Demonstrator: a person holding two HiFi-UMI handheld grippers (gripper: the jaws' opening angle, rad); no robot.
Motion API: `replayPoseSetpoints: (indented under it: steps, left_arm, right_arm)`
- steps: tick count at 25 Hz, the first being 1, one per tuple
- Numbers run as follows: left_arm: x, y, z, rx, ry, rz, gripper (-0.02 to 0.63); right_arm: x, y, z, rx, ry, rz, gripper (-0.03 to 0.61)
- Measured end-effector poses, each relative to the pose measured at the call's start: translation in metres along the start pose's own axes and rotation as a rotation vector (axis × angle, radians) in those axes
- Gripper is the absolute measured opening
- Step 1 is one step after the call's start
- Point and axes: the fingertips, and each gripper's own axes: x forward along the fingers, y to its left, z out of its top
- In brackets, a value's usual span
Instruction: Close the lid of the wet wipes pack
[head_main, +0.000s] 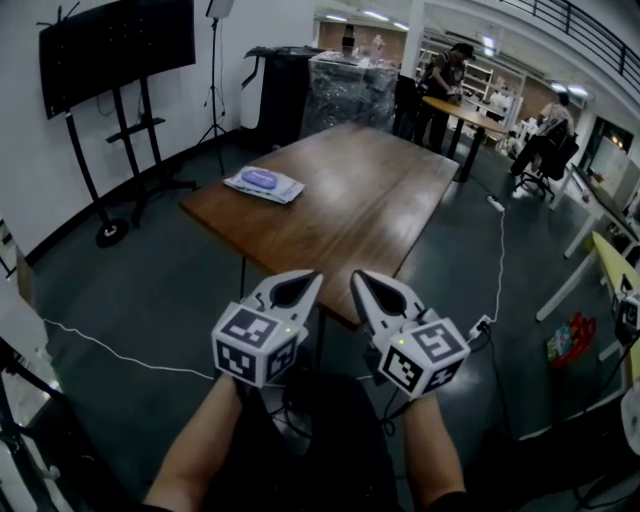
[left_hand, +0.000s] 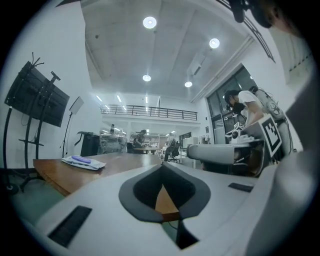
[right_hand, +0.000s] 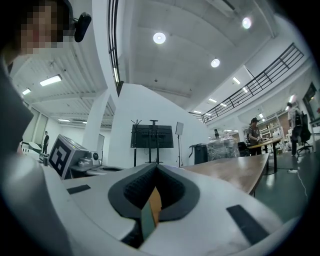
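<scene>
The wet wipes pack (head_main: 264, 184) lies flat near the far left corner of the brown table (head_main: 370, 210), with a purple lid (head_main: 260, 179) on top; from here I cannot tell whether the lid is up or down. It also shows small in the left gripper view, as the wet wipes pack (left_hand: 83, 162). My left gripper (head_main: 312, 277) and right gripper (head_main: 358, 277) hover side by side just short of the table's near edge, well away from the pack. Both point level. The jaws of the left gripper (left_hand: 162, 165) meet with nothing between them, and so do those of the right gripper (right_hand: 156, 166).
A black screen on a wheeled stand (head_main: 115, 45) is at the left wall. A white cable (head_main: 120, 355) runs over the dark floor at the left, another cable (head_main: 500, 260) at the right. People work at a far desk (head_main: 470, 112). A wrapped cabinet (head_main: 350, 90) stands behind the table.
</scene>
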Motion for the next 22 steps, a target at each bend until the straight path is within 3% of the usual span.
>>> replayPoseSetpoints:
  steps: [22]
  left_arm:
    - [-0.028,0.009,0.000,-0.015,-0.013,0.026,0.008]
  right_arm:
    - [0.011,0.030,0.003,0.001,-0.004,0.026,0.009]
